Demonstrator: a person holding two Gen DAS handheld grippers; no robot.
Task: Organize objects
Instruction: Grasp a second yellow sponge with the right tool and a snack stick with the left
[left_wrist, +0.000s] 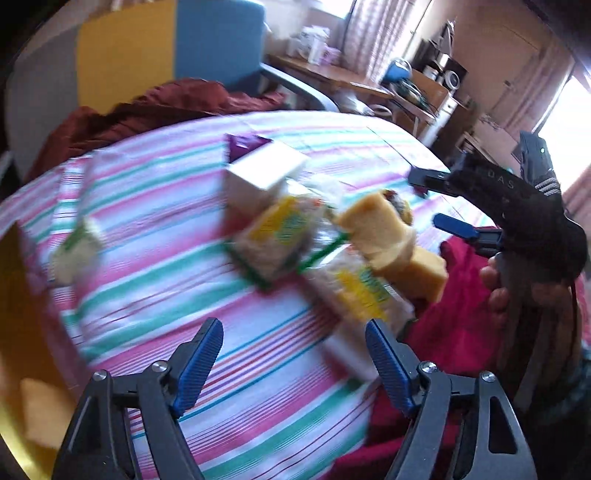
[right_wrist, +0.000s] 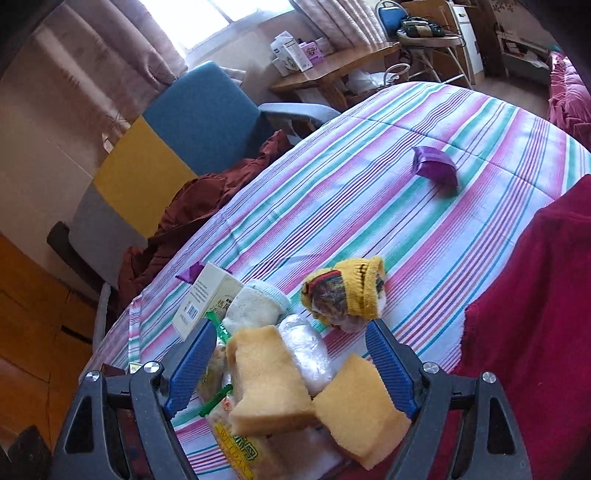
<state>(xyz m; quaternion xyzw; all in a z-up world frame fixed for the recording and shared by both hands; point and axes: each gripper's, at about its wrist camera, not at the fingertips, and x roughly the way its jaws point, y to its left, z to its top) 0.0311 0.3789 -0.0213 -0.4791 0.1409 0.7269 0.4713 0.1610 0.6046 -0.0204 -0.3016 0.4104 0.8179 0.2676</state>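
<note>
Heaped near the edge of the striped bedspread (right_wrist: 369, 184): two yellow sponge blocks (right_wrist: 266, 384), a clear plastic bag (right_wrist: 306, 350), yellow-and-green printed packets (left_wrist: 277, 236), a white sock (right_wrist: 255, 306), a rolled yellow knitted sock (right_wrist: 347, 291) and a white box (right_wrist: 207, 299). Printed on the box's side, a barcode and small dark lettering, too small to read; on the packet under the sponges, yellow letters, blurred beyond reading. Lying well apart from the heap, farther up the spread, a purple pouch (right_wrist: 436, 166).

Right gripper (right_wrist: 291, 365) spread wide over the heap, blue pads (right_wrist: 192, 369) either side of the sponges, pressing on nothing; seen also from the left wrist, gripped by a hand (left_wrist: 495, 291), faint letters "DAS" on its black body. Left gripper (left_wrist: 295, 362) likewise unclenched above bare stripes, nothing between its pads.

Beside the bed, a red blanket (right_wrist: 535, 314), a dark red cloth (right_wrist: 207, 206) and a blue-and-yellow chair (right_wrist: 192, 114). Beyond, a wooden desk (right_wrist: 332, 70) carrying white boxes, their labels unreadable.
</note>
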